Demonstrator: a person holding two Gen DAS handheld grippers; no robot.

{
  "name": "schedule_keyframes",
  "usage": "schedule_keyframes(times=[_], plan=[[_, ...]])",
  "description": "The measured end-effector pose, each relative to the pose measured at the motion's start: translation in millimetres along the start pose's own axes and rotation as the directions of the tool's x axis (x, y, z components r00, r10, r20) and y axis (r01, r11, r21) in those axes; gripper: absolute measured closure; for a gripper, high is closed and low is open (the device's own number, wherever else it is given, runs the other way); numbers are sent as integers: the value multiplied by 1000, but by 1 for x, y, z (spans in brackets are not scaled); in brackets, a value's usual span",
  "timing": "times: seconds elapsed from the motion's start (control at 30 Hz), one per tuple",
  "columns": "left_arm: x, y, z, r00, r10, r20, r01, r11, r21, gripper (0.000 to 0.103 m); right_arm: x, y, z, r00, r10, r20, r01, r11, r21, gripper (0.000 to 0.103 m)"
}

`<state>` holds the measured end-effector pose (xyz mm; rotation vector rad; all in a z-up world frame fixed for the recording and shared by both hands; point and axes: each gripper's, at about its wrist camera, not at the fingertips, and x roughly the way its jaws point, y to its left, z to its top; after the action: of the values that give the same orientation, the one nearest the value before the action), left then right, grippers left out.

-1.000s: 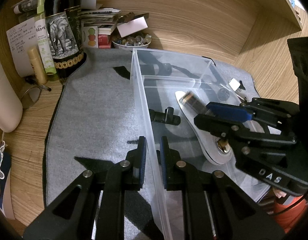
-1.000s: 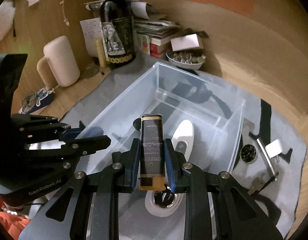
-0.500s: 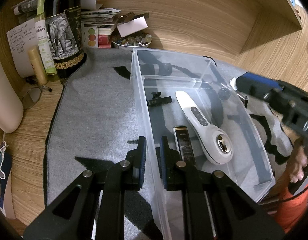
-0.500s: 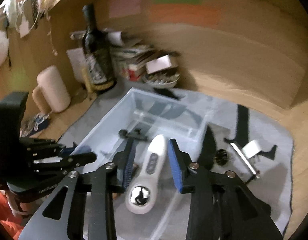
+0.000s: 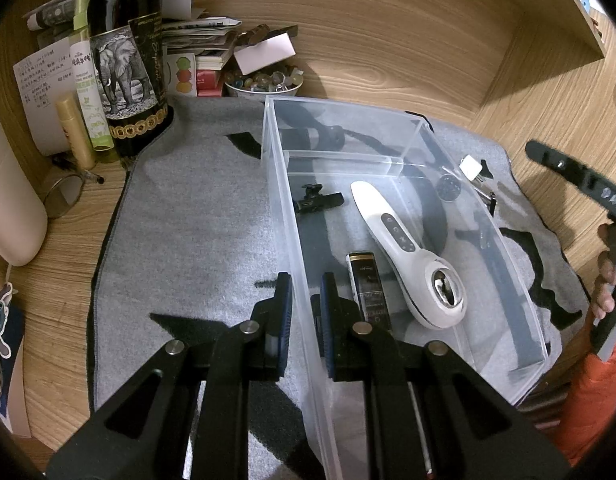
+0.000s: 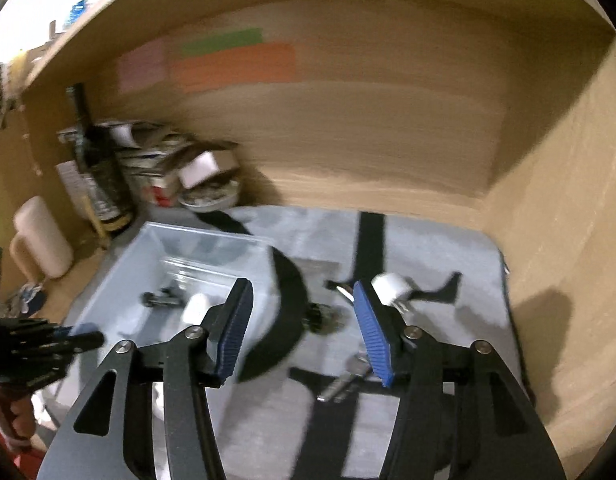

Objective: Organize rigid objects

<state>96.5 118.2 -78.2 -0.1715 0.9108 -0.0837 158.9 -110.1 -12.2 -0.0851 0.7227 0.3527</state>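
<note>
Left gripper [image 5: 304,292] clenched on the near wall of the bin [image 5: 408,120], one pad inside, one outside. Pins the bin to the mat [image 5: 196,220]. Right gripper [image 6: 304,332] well clear of the bin, above the mat on its right side, jaws opening, nothing between them. Points toward the loose things outside the bin: keys [image 6: 344,380], white tag [image 6: 392,286], dark disc [image 6: 326,318].

Already in the bin's large compartment: white device [image 5: 404,252], lighter [image 5: 366,284] just beside its head, black clip [image 5: 318,202] near the divider.

Risks from here:
- Poor grasp on the keys. Flat, thin, lying on soft cloth, so likely to slip from the pads or drag the mat along.
- Tag apparently joined to the keys (link unclear in the blur). Could swing and catch the bin rim on the way over.
- Disc low and flat, hard to pinch. Likely to skid rather than lift.
- Thin clear wall under the left pads. May flex or tilt the bin if pushed sideways, sliding the device onto the lighter.
- Blurred right view, a sign of a fast sweep. Chance of clipping the bin's right wall.

Count:
- Grippers: two.
- Bin: one, with two compartments.
- In the bin: one device, one lighter, one clip. Three in all.
- Outside: one disc, one tag, one bunch of keys (number in it cannot be told).
</note>
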Motion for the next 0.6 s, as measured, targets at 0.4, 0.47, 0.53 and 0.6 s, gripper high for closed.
schedule_keyframes(times=[0.4, 0.47, 0.53, 0.6], plan=[[0, 0, 0, 1000, 1, 0, -1, 1000, 1, 91, 61, -34, -39, 978, -55, -202, 68, 996, 57, 54], [0, 0, 0, 1000, 1, 0, -1, 1000, 1, 91, 67, -37, -44, 973, -53, -227, 69, 996, 65, 54], [0, 0, 0, 1000, -1, 0, 1, 1000, -2, 91, 74, -41, -50, 965, -57, -256, 77, 995, 68, 54], [0, -1, 0, 1000, 1, 0, -1, 1000, -1, 91, 81, -44, -55, 957, -56, -284, 79, 994, 70, 54]])
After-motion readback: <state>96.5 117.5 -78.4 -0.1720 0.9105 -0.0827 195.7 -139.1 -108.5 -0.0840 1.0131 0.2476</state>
